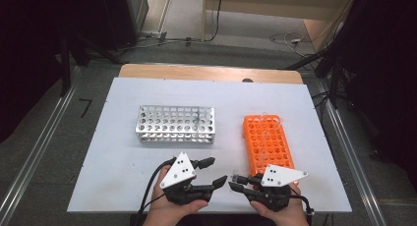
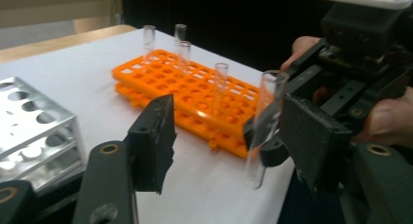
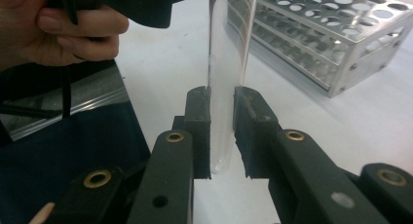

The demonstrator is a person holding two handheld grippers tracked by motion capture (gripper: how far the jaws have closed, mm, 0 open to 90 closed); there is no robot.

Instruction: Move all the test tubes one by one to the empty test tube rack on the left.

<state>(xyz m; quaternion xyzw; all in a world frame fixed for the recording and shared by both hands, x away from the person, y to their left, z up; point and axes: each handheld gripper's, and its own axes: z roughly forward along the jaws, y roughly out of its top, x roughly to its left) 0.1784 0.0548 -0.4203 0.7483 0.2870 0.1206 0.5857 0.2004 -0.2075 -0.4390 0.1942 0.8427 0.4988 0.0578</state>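
Right gripper (image 3: 221, 131) clamps a clear glass test tube (image 3: 226, 78) between its two black pads; the tube stands roughly upright in the right gripper view, rounded bottom just below the pads, open end up. From the left gripper view the same tube (image 2: 265, 121) hangs tilted above the white table cover (image 2: 97, 83), just in front of the orange tube rack (image 2: 195, 100), near the table's front edge. Left gripper (image 2: 229, 136) has its jaws part open with the tube between them; its pads do not press on the glass. Left and right grippers (image 1: 216, 173) (image 1: 235, 183) face each other tip to tip in the high view, close to the near edge of the table, a hand (image 1: 172, 211) behind each. Four more glass tubes (image 2: 182, 51) stand in the orange rack. Metal tube rack (image 1: 175, 124) sits well apart to the left, holes bare as far as can be told
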